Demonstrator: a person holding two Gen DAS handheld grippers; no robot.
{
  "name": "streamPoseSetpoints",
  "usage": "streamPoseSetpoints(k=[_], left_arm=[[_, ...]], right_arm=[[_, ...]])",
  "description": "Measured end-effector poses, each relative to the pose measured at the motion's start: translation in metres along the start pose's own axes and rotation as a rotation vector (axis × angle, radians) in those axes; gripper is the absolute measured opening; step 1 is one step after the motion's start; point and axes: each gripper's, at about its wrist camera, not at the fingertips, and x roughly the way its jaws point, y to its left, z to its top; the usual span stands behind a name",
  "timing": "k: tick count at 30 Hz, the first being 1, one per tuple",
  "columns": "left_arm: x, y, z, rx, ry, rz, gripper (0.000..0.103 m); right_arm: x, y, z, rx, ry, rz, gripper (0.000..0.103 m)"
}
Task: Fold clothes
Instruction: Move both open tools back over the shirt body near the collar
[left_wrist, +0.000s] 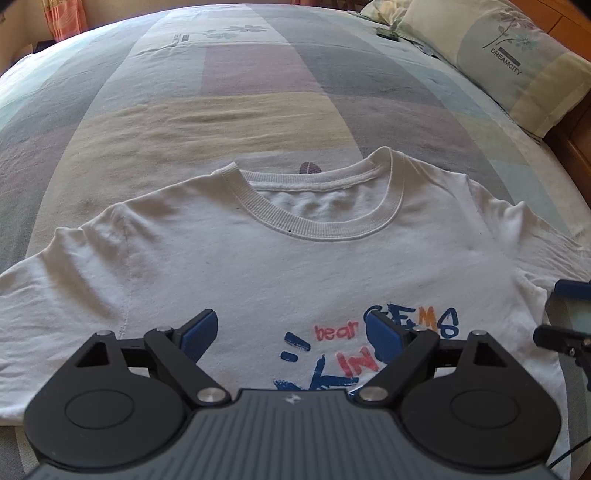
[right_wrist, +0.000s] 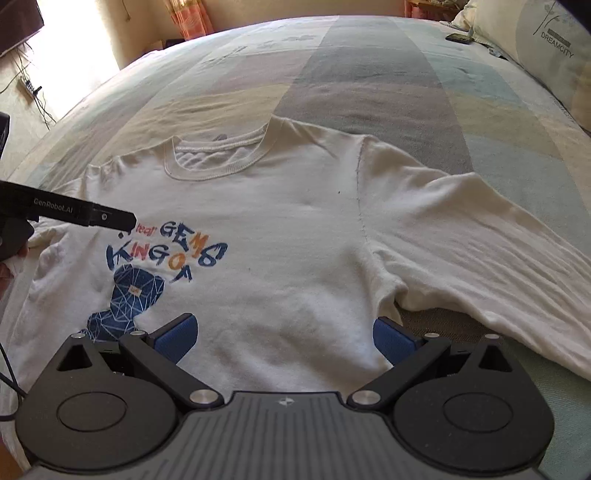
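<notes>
Two grippers, jaws spread apart, poised over a white T-shirt on a bed.

Left gripper (left_wrist: 291, 338) and right gripper (right_wrist: 282, 338) hold nothing; the T-shirt (left_wrist: 229, 266) lies flat, print up (blue and orange lettering), collar pointing away, sleeves outspread, on a pastel patchwork bedspread (left_wrist: 258, 96) beside a "DREAMCITY" pillow (left_wrist: 509, 59).

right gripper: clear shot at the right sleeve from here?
Probably yes. The right gripper is open over the shirt body, and the sleeve lies spread flat on the bed just to its right, with nothing on it. The left gripper is off to the other side.
</notes>
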Motion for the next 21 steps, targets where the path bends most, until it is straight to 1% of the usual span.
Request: streamPoseSetpoints(k=[1,4,5,8,9,10,11,12,13,14,18,21], left_arm=[[0.000,-0.004,0.001,0.003,-0.007,0.004,0.087],[0.003,-0.010,0.002,-0.012,-0.018,0.007,0.087],[0.004,-0.012,0.002,-0.021,-0.018,0.007,0.087],[0.006,-0.013,0.000,-0.035,-0.015,0.008,0.087],[0.006,-0.013,-0.001,-0.037,-0.015,0.009,0.087],[0.005,-0.012,-0.003,-0.034,-0.016,0.018,0.087],[0.005,-0.010,-0.004,-0.036,-0.017,0.022,0.087],[0.005,-0.008,-0.005,-0.040,-0.017,0.025,0.087],[0.005,-0.006,-0.006,-0.046,-0.017,0.028,0.087],[0.005,-0.004,-0.007,-0.052,-0.016,0.030,0.087],[0.004,0.004,-0.011,-0.078,-0.014,0.041,0.087],[0.005,0.010,-0.014,-0.093,-0.010,0.046,0.087]], right_arm=[[0.000,-0.006,0.009,-0.003,-0.043,-0.036,0.103],[0.022,-0.032,0.039,0.033,-0.072,-0.092,0.103],[0.031,-0.041,0.047,0.049,-0.075,-0.097,0.103],[0.061,-0.059,0.064,0.096,-0.043,-0.087,0.103],[0.071,-0.066,0.066,0.108,-0.020,-0.100,0.103],[0.081,-0.073,0.067,0.118,0.006,-0.117,0.103],[0.087,-0.080,0.065,0.114,0.017,-0.162,0.103],[0.089,-0.086,0.064,0.102,-0.004,-0.186,0.103],[0.089,-0.092,0.065,0.105,-0.006,-0.204,0.103],[0.087,-0.096,0.067,0.118,0.000,-0.203,0.103],[0.069,-0.094,0.076,0.175,-0.029,-0.129,0.103],[0.078,-0.088,0.084,0.140,-0.029,-0.135,0.103]])
